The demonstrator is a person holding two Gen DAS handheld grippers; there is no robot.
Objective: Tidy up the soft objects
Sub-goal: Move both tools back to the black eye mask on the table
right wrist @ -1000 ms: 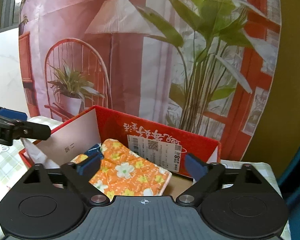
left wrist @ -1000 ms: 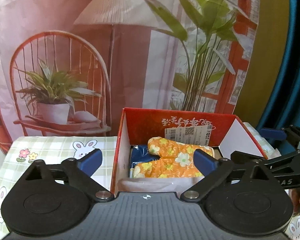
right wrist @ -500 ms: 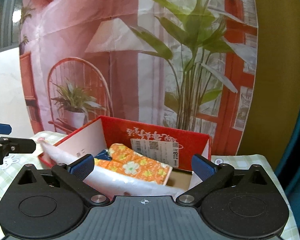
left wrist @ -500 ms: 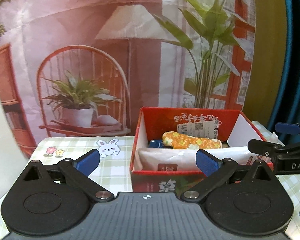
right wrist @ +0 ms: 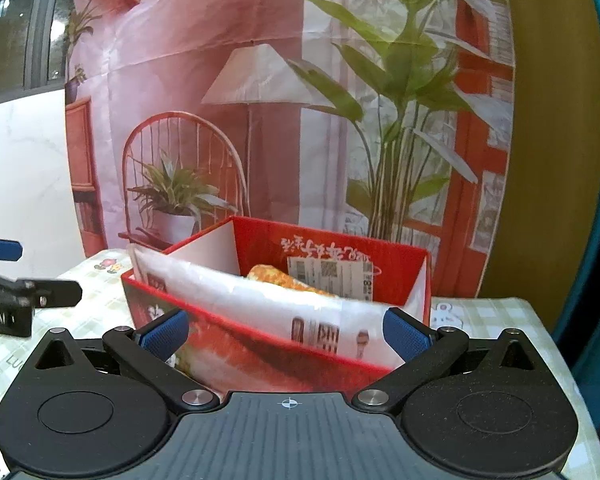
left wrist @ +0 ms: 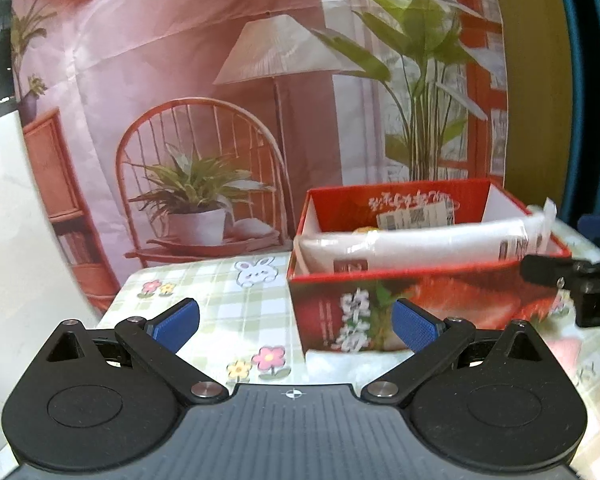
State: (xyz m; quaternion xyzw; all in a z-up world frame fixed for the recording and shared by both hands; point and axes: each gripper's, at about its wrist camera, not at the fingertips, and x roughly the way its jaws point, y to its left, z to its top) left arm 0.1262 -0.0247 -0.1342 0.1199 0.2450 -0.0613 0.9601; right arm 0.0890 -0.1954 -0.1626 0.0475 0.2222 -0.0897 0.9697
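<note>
Holding both tongs spread wide and empty, I have my left tongs (left wrist: pixel 296 322) low over the bench (left wrist: pixel 220 300) and my right tongs (right wrist: pixel 286 330) low in front of the red box (right wrist: pixel 300 344).

From my left view, the box (left wrist: pixel 380 304) sits at 1 o'clock, its near wall just beyond my right blue pad (left wrist: pixel 414 324). Bare checked cloth runs from 9 to 12 o'clock, so the open room lies on that side. My other tongs reach in at 3 o'clock, close to the box's right corner.

From my right view, the box fills the span between my 2 pads, its near rim running from 10 to 3 o'clock. A white plastic pack (right wrist: pixel 268 304) leans along the inside of that near wall, one end poking above the rim at 10 o'clock. Behind it, the orange floral cloth (right wrist: pixel 284 280) lies inside the box, only its top showing. Checked bench cloth shows to the right of the box at 3 o'clock.

The printed backdrop (right wrist: pixel 260 120) stands close behind the box's far wall.
</note>
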